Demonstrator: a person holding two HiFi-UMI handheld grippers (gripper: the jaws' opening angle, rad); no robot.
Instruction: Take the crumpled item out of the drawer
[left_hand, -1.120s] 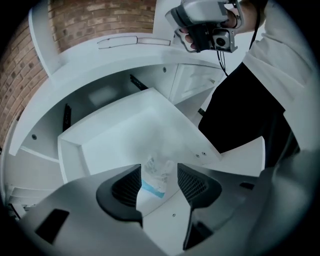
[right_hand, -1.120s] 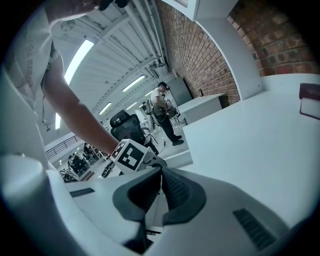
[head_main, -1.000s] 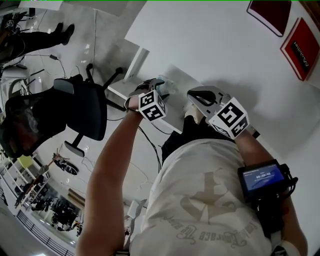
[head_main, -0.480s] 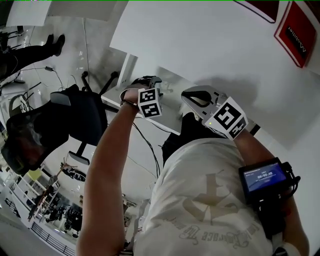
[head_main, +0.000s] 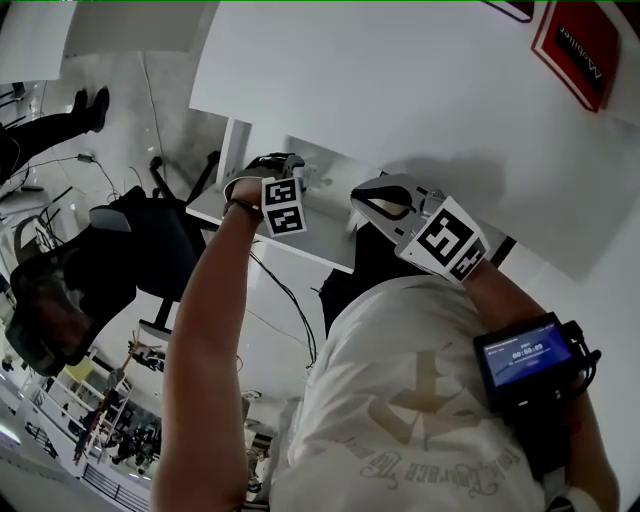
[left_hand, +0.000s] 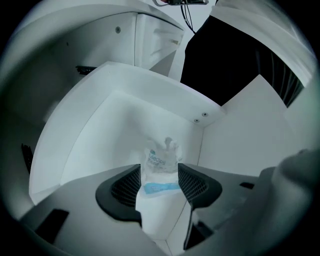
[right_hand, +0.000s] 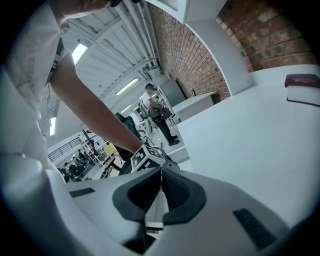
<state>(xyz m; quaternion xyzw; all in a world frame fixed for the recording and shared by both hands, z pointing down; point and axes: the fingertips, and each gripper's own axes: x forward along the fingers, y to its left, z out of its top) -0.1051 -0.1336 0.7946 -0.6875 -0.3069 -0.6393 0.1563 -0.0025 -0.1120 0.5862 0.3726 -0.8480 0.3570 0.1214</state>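
Black office chair (head_main: 160, 245) is sitting far left on the floor, well apart from the work. My left gripper (left_hand: 160, 174) is reaching down into the open white drawer (left_hand: 100, 130) under the white tabletop (head_main: 400, 90). Its jaws are standing partly apart and pressing on both sides of the crumpled clear plastic wrapper with a blue label strip (left_hand: 162, 157). The wrapper is filling the gap between the pads and poking out past the tips. It is sitting inside the drawer, near the back right corner; can't tell if it is touching the drawer floor. My right gripper (right_hand: 161, 175) is hovering just right of the left one, above the drawer's edge, pads pressing flat together and gripping nothing. Black wrist-mounted screen (head_main: 525, 355) is glowing on my right forearm. Red book (head_main: 585, 45) is lying on the tabletop's far right.
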